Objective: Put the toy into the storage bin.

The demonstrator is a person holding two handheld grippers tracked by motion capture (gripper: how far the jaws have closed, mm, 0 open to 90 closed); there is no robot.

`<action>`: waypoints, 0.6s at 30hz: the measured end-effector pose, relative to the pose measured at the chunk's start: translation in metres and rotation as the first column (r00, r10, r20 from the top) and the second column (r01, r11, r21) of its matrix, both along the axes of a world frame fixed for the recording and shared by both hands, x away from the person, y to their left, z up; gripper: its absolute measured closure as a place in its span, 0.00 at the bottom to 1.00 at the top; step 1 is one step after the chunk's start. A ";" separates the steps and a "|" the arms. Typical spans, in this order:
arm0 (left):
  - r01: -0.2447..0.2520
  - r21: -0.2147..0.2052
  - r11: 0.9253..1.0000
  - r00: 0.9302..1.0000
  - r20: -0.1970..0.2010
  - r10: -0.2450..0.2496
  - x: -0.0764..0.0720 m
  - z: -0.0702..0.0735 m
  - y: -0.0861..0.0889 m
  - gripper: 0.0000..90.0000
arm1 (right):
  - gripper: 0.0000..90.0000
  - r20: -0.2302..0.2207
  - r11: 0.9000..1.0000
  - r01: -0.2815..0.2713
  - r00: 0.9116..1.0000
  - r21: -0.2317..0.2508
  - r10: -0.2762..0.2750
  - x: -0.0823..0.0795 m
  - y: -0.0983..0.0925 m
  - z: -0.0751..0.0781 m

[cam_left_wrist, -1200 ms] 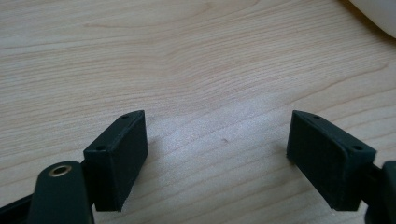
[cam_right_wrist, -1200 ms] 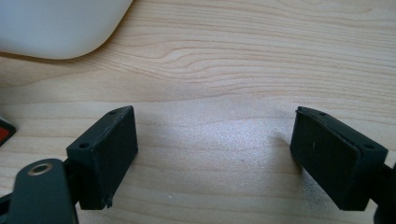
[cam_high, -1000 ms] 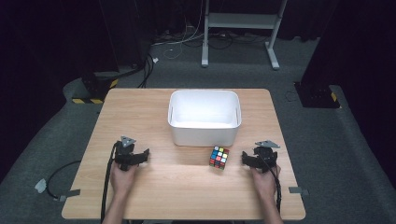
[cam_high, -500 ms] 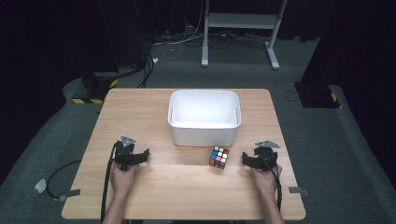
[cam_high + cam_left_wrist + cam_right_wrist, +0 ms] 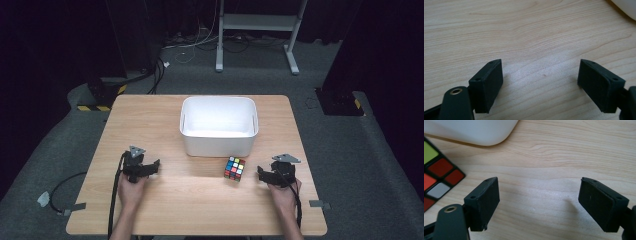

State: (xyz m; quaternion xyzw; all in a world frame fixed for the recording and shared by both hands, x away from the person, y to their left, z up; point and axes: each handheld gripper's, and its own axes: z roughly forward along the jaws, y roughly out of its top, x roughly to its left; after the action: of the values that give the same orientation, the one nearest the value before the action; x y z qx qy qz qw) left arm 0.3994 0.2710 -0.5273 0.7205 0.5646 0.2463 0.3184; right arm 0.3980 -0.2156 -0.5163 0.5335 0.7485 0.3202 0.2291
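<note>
Cube [image 5: 234, 168] sits on your surface [image 5: 165, 120], just in front of the white bin [image 5: 219, 145] and near your right tongs [image 5: 263, 173], whose jaws have just been closing on nothing. Left tongs [image 5: 152, 166] gape, empty.

Bare tabletop [image 5: 150, 125] runs open left and right of frame; the tub [image 5: 218, 126] and cube [image 5: 234, 168] block the centre.

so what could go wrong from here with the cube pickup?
1. The puzzle cube sits off to one side of the right gripper, whose jaws have just been closing on nothing; closing further before lining up would nudge it away.
2. The cube lies close to the white bin, so a sideways push may jam it against the wall.
</note>
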 end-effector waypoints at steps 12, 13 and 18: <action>0.000 0.000 1.000 1.000 0.000 0.000 0.000 0.000 0.000 0.23 | 0.19 0.024 0.998 -0.057 0.998 0.033 0.056 -0.021 0.004 0.006; 0.000 0.000 1.000 1.000 0.000 0.000 0.000 0.000 0.000 0.23 | 0.19 0.024 0.998 -0.057 0.998 0.033 0.056 -0.021 0.004 0.006; 0.000 0.000 1.000 1.000 0.000 0.000 0.000 0.000 0.000 0.23 | 0.18 0.031 0.995 -0.089 0.996 0.052 0.088 -0.031 0.007 0.007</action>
State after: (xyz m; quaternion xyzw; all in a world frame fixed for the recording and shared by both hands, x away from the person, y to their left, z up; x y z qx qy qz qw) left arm 0.3997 0.2710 -0.5273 0.7206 0.5644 0.2462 0.3186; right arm 0.3672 -0.2089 -0.5089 0.5011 0.7592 0.3577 0.2109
